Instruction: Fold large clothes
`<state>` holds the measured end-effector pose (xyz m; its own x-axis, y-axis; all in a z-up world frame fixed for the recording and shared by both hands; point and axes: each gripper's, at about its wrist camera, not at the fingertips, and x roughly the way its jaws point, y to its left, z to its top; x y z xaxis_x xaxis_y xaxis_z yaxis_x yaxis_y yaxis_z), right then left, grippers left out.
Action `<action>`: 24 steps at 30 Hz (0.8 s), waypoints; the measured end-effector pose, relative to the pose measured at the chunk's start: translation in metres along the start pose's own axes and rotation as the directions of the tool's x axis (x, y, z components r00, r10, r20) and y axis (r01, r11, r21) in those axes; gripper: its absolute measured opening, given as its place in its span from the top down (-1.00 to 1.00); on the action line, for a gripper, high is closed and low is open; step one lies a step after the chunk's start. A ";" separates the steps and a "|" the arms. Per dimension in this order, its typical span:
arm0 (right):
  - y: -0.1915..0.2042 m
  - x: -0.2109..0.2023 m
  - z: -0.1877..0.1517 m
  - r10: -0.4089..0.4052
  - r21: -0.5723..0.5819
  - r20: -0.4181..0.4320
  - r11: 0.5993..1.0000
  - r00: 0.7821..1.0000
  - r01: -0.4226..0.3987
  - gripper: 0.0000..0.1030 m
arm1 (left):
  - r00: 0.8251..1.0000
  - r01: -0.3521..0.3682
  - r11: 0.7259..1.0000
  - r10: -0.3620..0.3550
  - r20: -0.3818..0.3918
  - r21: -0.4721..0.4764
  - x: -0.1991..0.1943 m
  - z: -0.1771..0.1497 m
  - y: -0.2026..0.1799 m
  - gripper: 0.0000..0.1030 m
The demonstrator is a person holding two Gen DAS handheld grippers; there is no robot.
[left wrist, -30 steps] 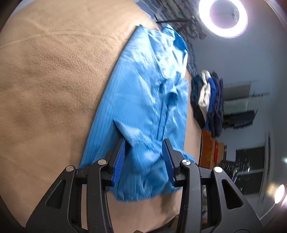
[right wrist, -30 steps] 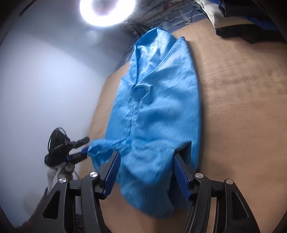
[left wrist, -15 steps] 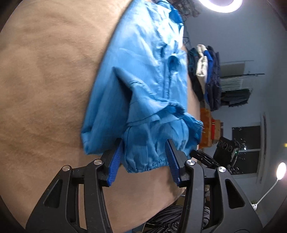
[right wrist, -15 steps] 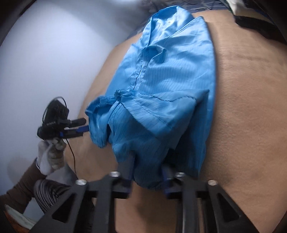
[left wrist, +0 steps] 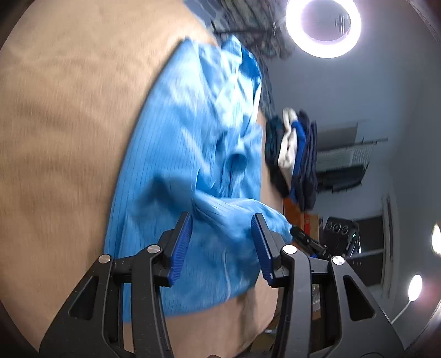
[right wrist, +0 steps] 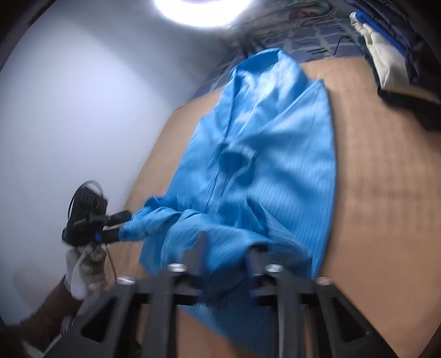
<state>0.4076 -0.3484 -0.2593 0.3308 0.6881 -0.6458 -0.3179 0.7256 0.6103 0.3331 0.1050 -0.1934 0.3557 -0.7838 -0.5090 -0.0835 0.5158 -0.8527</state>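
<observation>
1 blue garment [left wrist: 193,143], 2 grippers: left gripper [left wrist: 220,245], right gripper [right wrist: 226,264]; 1 tan worktop [left wrist: 60,132], 1 pile of folded clothes [left wrist: 295,157], 1 ring light [left wrist: 323,26], 1 gloved hand [right wrist: 85,267]

The blue garment [left wrist: 190,154] was thin woven cloth with a faint sheen and fine dark pinstripes, creased in soft folds. The tan table cover [left wrist: 63,132] looked like matt, fuzzy fleece (its nap blurred in both views). The left gripper [left wrist: 220,245] had matt black plastic arms, ribbed blue pads and bright metal screw heads. The glove [right wrist: 82,272] on the person's hand was white knitted fabric.
</observation>
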 end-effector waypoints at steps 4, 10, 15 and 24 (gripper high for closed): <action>-0.007 -0.005 0.028 -0.041 0.006 0.055 0.999 0.998 0.041 -0.22 | 0.998 -0.008 1.000 0.007 0.069 0.022 -0.010 0.017 -0.005 0.14; -0.012 -0.026 0.012 -0.037 -0.041 0.099 0.998 0.994 0.041 -0.01 | 0.996 -0.068 0.994 0.063 0.067 0.085 -0.016 0.005 0.003 0.14; -0.014 -0.005 -0.013 -0.091 -0.101 0.042 0.990 0.995 0.095 0.34 | 0.993 -0.117 0.990 0.115 0.034 0.083 -0.003 -0.009 0.018 0.14; -0.008 0.062 0.000 -0.274 -0.196 -0.027 0.944 0.961 0.264 0.35 | 0.935 -0.355 0.913 0.346 0.078 0.201 0.024 -0.020 0.014 0.14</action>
<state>0.4308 -0.3119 -0.3043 0.3813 0.4623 -0.8005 -0.3872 0.8662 0.3158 0.3214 0.0863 -0.2200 0.3768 -0.5274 -0.7615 -0.0155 0.8184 -0.5745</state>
